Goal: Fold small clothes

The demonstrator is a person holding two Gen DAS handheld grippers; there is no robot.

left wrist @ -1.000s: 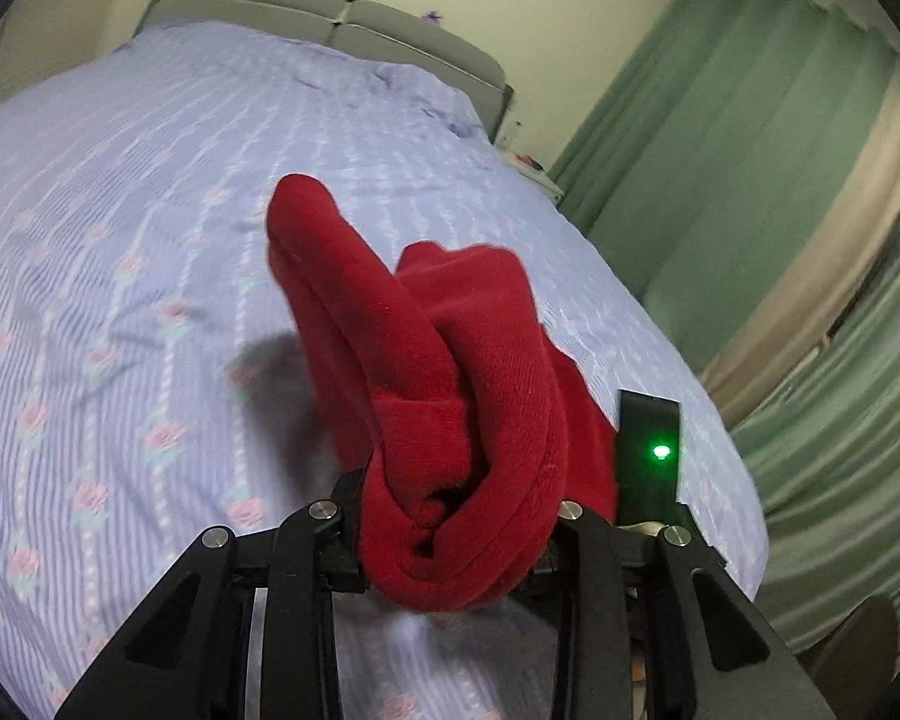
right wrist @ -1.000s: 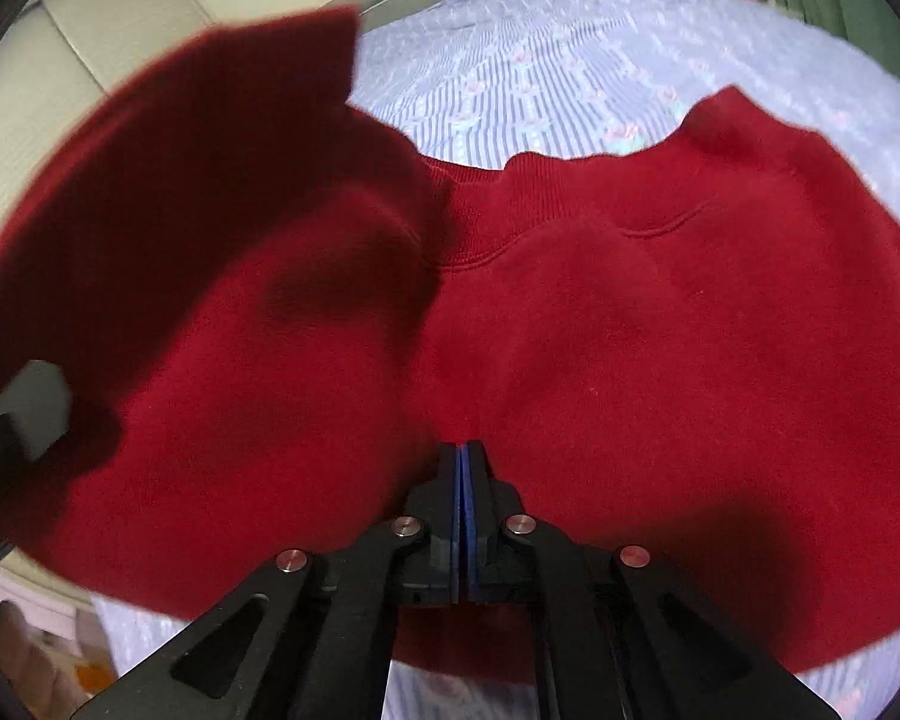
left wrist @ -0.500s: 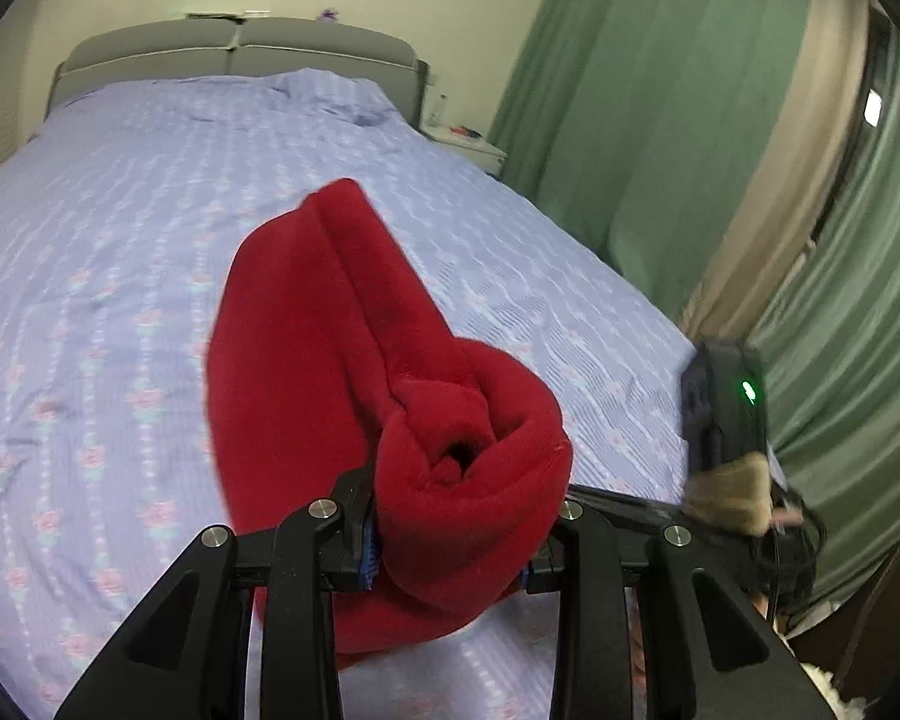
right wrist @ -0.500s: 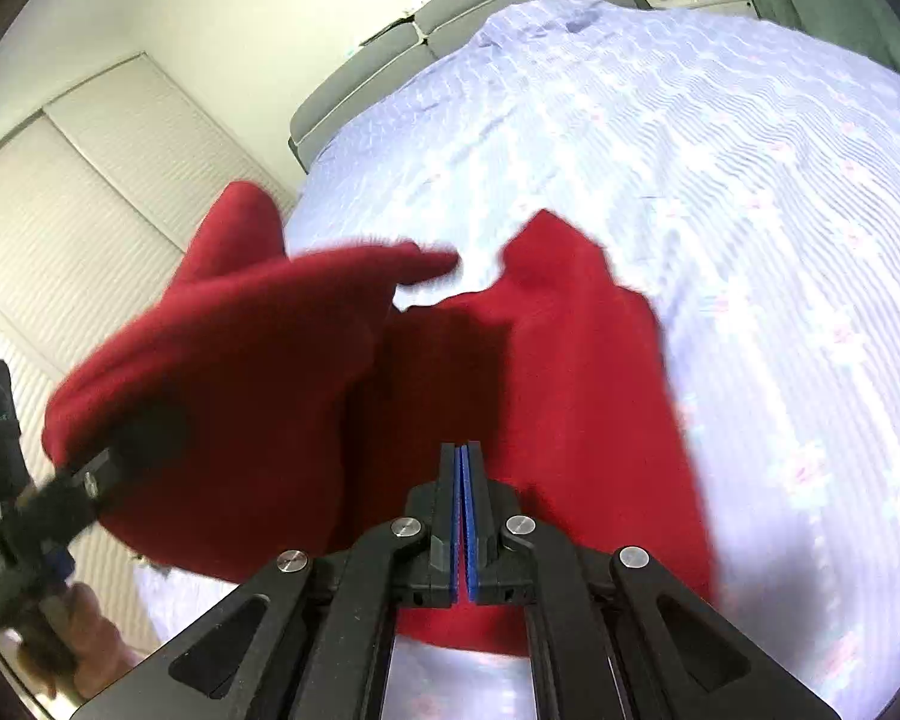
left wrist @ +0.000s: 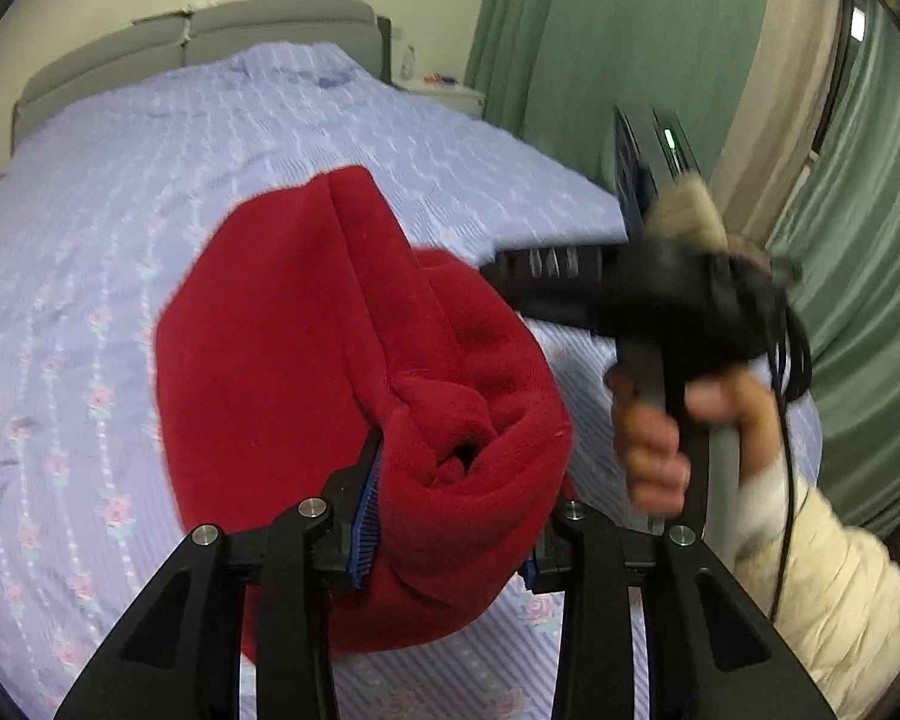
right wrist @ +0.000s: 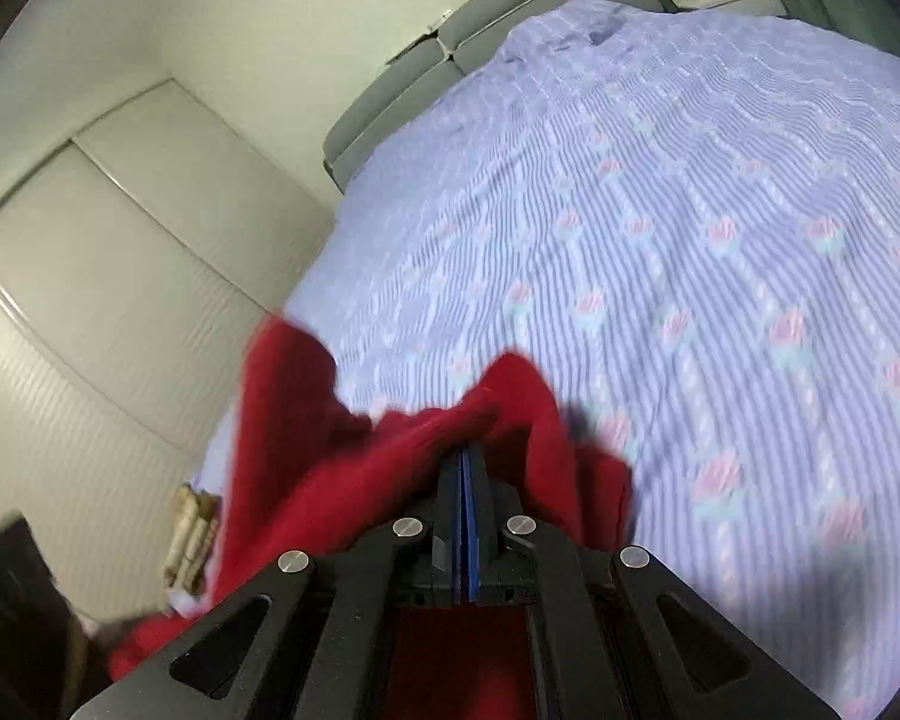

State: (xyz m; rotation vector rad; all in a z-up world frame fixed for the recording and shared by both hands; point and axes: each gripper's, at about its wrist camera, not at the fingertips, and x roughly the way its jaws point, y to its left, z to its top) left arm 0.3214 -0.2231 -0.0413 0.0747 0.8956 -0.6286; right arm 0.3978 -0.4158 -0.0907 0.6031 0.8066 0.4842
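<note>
From the left wrist we see our left claw (left wrist: 453,510) clamped on a thick bunched roll of the red garment (left wrist: 342,384), held above the lilac floral bed (left wrist: 120,192); our right hand (left wrist: 660,438) grips the other tool beside it. From the right wrist, the right claw (right wrist: 467,474) is pressed shut, apparently pinching a blurred edge of the red garment (right wrist: 354,450) over the bed (right wrist: 690,240).

Left gripper (left wrist: 450,510) jaws clamp a bunched red garment (left wrist: 342,372) — above the bedspread (left wrist: 90,210).
</note>
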